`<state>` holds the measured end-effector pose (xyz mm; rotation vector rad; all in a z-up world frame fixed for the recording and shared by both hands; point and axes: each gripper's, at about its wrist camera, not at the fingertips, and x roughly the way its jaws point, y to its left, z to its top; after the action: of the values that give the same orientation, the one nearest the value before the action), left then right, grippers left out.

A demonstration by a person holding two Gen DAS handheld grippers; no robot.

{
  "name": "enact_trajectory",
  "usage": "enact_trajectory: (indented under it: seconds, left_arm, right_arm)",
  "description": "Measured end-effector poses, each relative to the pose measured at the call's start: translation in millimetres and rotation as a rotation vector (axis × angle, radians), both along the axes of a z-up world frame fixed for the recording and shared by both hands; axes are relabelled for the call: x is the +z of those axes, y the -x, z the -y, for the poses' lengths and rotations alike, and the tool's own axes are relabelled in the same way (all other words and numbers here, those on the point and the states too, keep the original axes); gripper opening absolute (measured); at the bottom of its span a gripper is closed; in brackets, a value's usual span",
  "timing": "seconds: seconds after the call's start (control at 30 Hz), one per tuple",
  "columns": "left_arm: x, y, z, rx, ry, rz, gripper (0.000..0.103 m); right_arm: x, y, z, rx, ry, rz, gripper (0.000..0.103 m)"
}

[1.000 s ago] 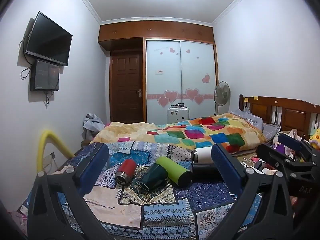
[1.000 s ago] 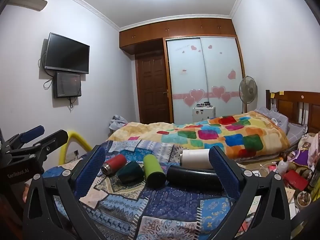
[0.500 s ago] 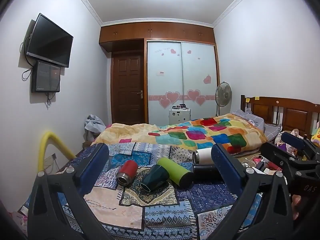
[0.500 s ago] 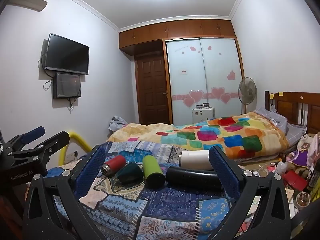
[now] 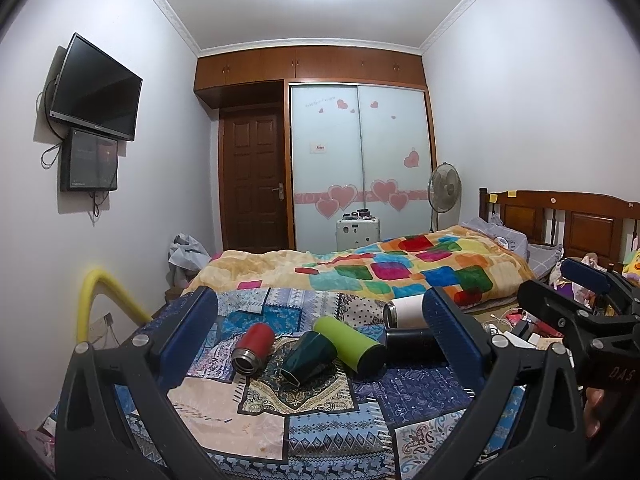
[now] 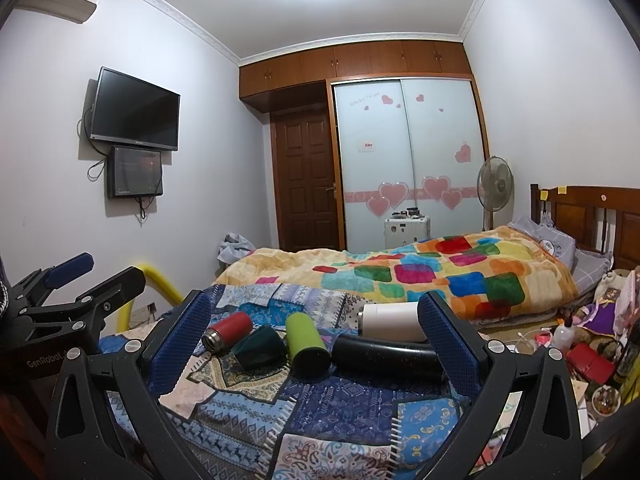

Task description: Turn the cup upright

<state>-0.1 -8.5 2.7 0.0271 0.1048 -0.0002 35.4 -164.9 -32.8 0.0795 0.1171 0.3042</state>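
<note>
Fingers [image 5: 200, 328] of your left gripper [image 5: 320, 340] and right gripper [image 6: 314, 338] were spread wide, holding nothing, short of the cups. You were at the approach step. Five lay on their sides on the patchwork cloth [image 5: 320, 432]: red [image 5: 254, 346], dark green [image 5: 306, 362], lime [image 5: 348, 344], black [image 6: 386, 356], white [image 6: 394, 322]. Next, I judged, you needed to pick one and close across its body.

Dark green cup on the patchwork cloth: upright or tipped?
Tipped. The dark green cup lies on its side between the red bottle and lime bottle, rim toward the camera.
</note>
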Motion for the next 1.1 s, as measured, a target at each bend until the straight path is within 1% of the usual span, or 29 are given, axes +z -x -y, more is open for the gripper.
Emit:
enact_trajectory:
  seconds: [1.1]
  left_arm:
    - [-3.6,3.6,-0.6,0.015,-0.002,0.010,0.103]
  right_arm:
    - [2.9,1.6,-2.7,-0.004,0.011,0.016,0.103]
